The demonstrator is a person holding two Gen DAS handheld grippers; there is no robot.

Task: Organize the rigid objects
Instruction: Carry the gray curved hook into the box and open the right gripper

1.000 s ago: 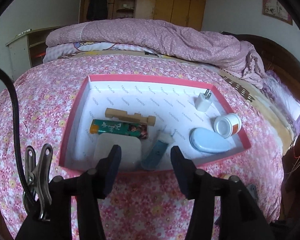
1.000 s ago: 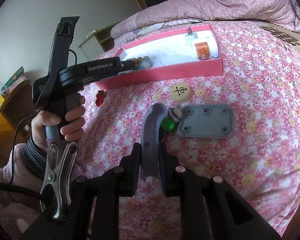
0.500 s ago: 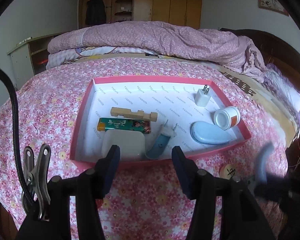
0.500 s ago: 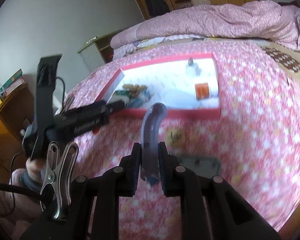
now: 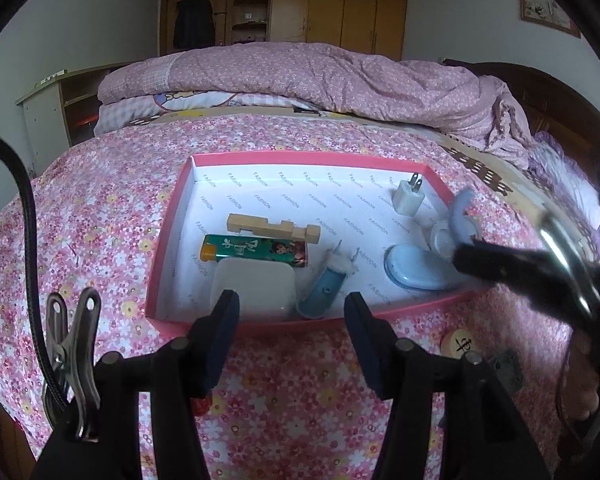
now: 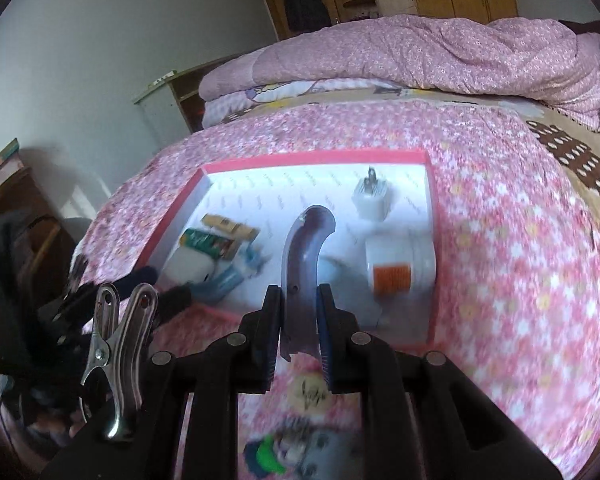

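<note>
Carried up off the bedspread since the earlier frames, the curved grey piece [image 6: 306, 264] now hangs over the pink tray [image 6: 316, 157], pinched at its lower end between the closed fingers of the right gripper [image 6: 299, 334]; one second ago it hung low over the quilt beside the grey plate.

Near field, right wrist view: at 6 o'clock below the fingers lie the round game token [image 6: 310, 392], the green-capped toy [image 6: 266, 456] and the grey plate [image 6: 328, 454], all outside the tray on the floral bedspread [image 6: 520, 280]. In the left wrist view the left gripper [image 5: 292, 340] hangs at 6 o'clock with its fingers apart and nothing between them, just short of the tray's near wall.

Middle field: inside the tray, from 9 to 3 o'clock, sit the white soap-shaped case [image 5: 254, 288], the green lighter [image 5: 256, 250], the wooden block [image 5: 274, 229], the blue clip-like piece [image 5: 322, 292], the pale blue oval case [image 5: 416, 266] and the white jar [image 6: 398, 266]. The curved piece's tip overlaps the jar and oval case at 3 o'clock in the left view.

Far field: the white plug adapter [image 5: 409, 199] rests at 1 o'clock near the tray's far corner.

Step in hand, as judged: transport, placing not yet done. The next move likely calls for lowering the piece onto bare tray floor between the wooden block and the adapter, then opening the fingers.
</note>
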